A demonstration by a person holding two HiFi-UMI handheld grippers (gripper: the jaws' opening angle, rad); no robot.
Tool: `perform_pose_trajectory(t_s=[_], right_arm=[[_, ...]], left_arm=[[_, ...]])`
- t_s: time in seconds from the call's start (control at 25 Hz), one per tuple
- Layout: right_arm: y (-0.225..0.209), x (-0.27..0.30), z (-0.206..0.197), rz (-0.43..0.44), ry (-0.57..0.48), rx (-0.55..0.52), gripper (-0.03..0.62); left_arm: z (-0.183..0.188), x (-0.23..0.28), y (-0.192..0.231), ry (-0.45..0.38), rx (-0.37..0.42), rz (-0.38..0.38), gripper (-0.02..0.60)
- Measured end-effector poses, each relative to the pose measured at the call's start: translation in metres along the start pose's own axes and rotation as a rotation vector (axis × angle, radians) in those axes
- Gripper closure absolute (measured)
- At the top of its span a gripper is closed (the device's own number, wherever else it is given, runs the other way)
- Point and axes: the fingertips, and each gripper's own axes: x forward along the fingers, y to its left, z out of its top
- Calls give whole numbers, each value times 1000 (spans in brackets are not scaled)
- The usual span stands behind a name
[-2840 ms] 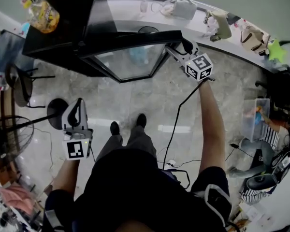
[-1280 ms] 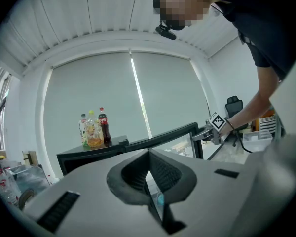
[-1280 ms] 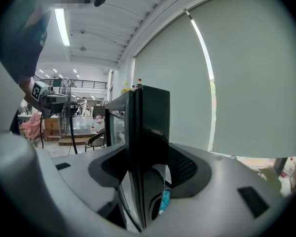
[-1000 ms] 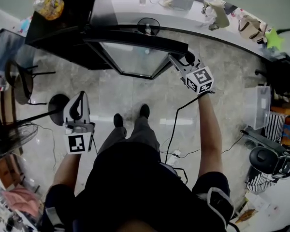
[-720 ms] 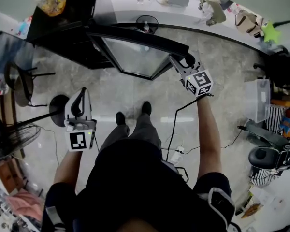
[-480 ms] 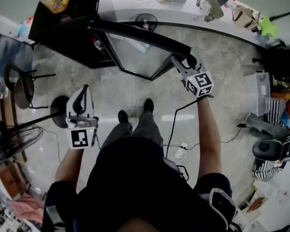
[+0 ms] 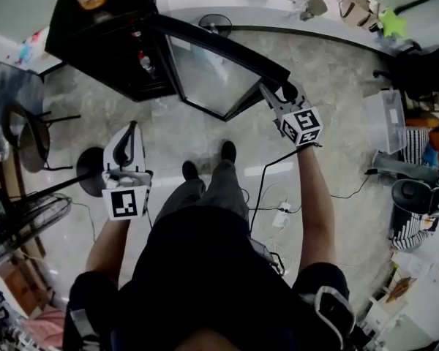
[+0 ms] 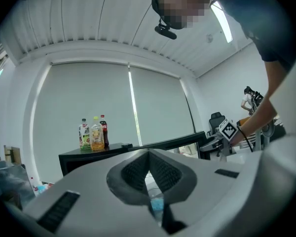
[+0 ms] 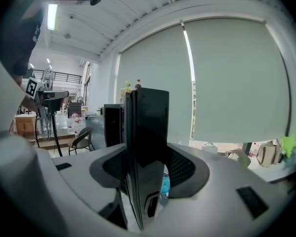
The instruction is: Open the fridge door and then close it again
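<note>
Pale marble floor (image 7: 336,101) fills the head view, with the black fridge (image 7: 95,42) at 11 o'clock. Its glass fridge door (image 7: 208,75) stands swung out, with its free edge toward 1 o'clock. The right tongs (image 7: 278,93) clamp that edge, which stands upright between the two jaws, and the jaws have just closed a little further on it. The left tongs (image 7: 132,130), pressed together and empty, hang at 9 o'clock, well apart from the door.
</note>
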Motion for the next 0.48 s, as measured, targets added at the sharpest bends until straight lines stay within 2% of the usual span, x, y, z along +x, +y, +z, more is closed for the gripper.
perform_pose_trajectory(t_s=[0.24, 0.48], right_arm=[[24, -14, 1, -47, 3, 9, 372], [46, -25, -2, -102, 18, 21, 373]], left_arm=[[0, -16, -4, 11, -14, -9, 558], [2, -28, -10, 11, -8, 26, 558]])
